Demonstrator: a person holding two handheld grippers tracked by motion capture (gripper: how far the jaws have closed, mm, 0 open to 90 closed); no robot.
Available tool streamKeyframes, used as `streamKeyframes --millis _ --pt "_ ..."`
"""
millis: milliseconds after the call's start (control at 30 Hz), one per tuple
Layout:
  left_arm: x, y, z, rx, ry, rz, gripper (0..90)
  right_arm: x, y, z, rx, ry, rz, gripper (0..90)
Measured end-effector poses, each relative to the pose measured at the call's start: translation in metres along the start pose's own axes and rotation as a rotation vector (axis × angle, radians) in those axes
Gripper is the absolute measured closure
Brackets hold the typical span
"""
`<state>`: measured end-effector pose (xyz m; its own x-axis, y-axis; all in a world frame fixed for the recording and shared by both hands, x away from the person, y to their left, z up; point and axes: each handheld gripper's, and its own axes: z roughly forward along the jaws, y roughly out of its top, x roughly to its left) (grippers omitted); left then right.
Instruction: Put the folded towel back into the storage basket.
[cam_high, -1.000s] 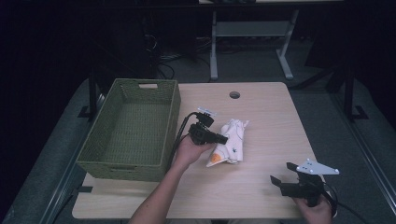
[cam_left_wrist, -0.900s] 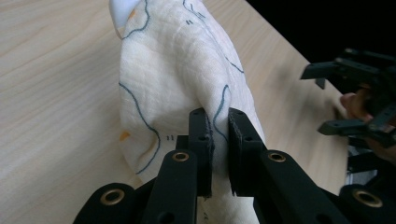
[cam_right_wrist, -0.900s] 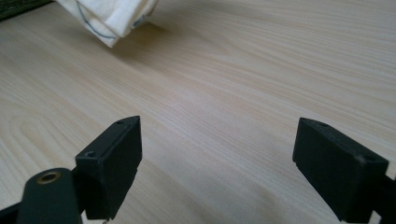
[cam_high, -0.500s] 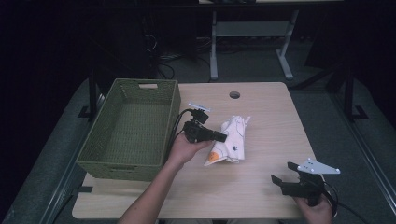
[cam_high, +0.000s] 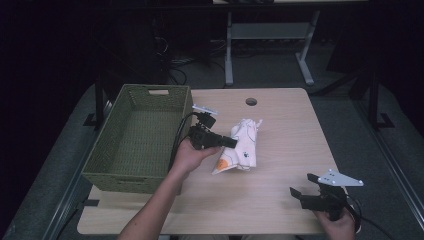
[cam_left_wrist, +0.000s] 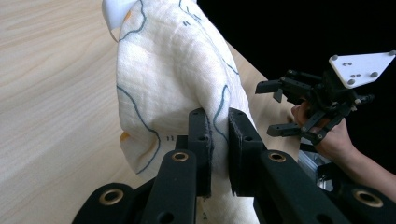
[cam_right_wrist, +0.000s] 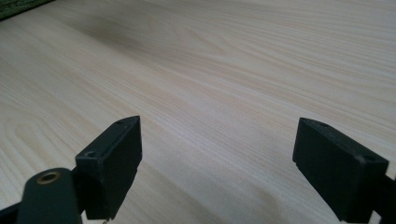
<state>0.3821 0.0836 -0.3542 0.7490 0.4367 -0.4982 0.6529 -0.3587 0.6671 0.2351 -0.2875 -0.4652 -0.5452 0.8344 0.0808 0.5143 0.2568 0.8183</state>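
Currently, my left claw (cam_high: 231, 142) is clamped on a fold of the white cloth (cam_high: 241, 150), which lies at the centre of the frame on the table (cam_high: 280, 130), just right of the green basket (cam_high: 137, 140). My right claw (cam_high: 296, 195) stands wide over bare table at lower right, gripping nothing.

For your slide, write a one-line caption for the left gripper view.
Left gripper pinches a fold of white cloth above the wooden table.
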Motion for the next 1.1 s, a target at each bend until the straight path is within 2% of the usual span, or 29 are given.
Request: streamKeyframes --millis 133,400,800,1100 --pt "0.000 0.001 -0.005 -0.015 -0.013 -0.010 81.8 0.000 0.000 0.000 0.002 -0.001 0.002 15.3" --pt "-0.004 0.006 -0.024 -0.028 0.000 0.009 81.8 0.000 0.000 0.001 0.003 -0.001 -0.001 15.3" --pt "0.001 0.006 -0.048 -0.053 0.004 -0.010 81.9 0.001 0.000 0.002 0.007 -0.008 -0.003 15.3" --pt "0.003 0.009 -0.067 -0.053 0.010 0.000 81.8 0.000 0.001 0.003 0.011 -0.006 -0.003 15.3"
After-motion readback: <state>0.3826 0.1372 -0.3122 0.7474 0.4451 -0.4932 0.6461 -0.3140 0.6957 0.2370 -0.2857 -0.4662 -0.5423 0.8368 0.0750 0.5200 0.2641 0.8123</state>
